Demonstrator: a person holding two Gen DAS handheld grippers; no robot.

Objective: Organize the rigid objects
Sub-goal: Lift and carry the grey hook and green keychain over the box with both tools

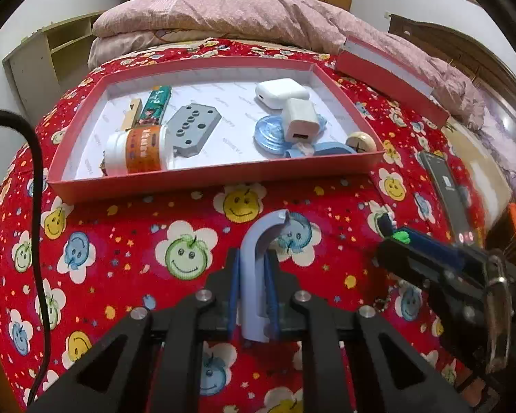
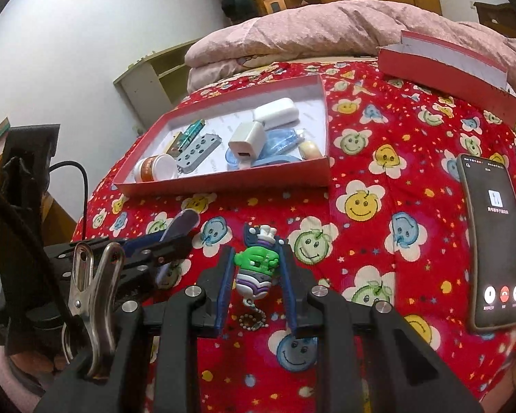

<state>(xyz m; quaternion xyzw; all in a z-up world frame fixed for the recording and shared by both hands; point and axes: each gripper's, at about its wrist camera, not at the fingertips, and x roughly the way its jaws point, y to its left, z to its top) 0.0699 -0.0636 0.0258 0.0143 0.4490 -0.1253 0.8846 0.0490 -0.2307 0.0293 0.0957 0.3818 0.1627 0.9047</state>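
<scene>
left gripper pinches a lilac hook; right gripper pinches a green keychain, both above the bedspread.

Left wrist view: sits just behind left gripper, looks forward and down over red bedspread, squarely at red box close ahead. Right wrist view: behind right gripper, same bed, box farther, up-left. Shared: box, bedspread, phone, pink quilt; each view catches other gripper at edge.
</scene>
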